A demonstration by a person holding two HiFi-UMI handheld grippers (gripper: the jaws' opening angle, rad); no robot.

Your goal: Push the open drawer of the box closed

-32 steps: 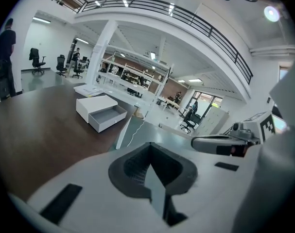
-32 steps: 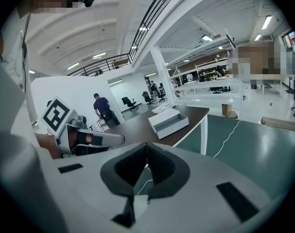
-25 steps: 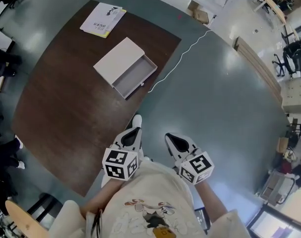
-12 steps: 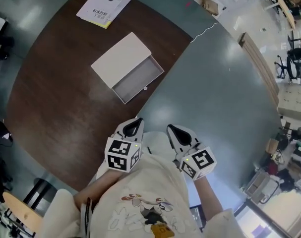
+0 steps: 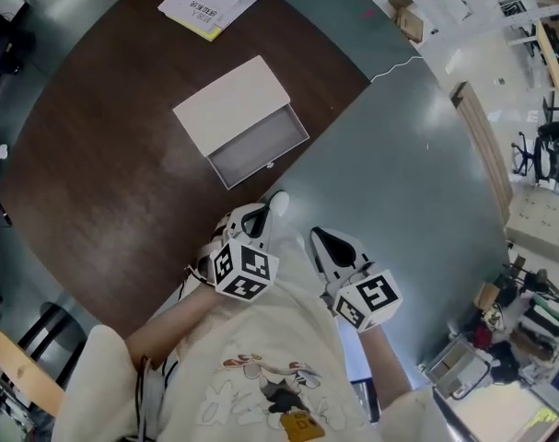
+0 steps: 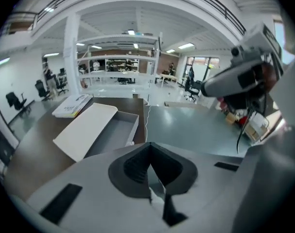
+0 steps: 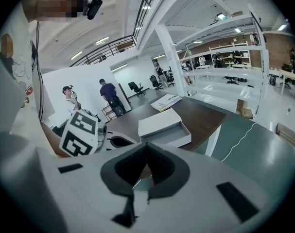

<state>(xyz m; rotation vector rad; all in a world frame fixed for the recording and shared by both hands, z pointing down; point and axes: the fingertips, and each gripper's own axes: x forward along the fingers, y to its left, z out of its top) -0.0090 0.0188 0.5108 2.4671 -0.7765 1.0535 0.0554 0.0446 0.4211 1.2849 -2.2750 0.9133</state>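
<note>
While the drawer (image 5: 258, 145) sits open, I hold left gripper (image 5: 252, 217) and right gripper (image 5: 319, 238) pressed together, empty, well back; next I'd reach its front.

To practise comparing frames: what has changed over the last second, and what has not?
The left gripper moved forward toward the table edge and twisted, turning its marker cube. Nothing was grasped or released: both pairs of jaws are shut and empty. The right gripper kept its place; the drawer of the box stays open and untouched.
</note>
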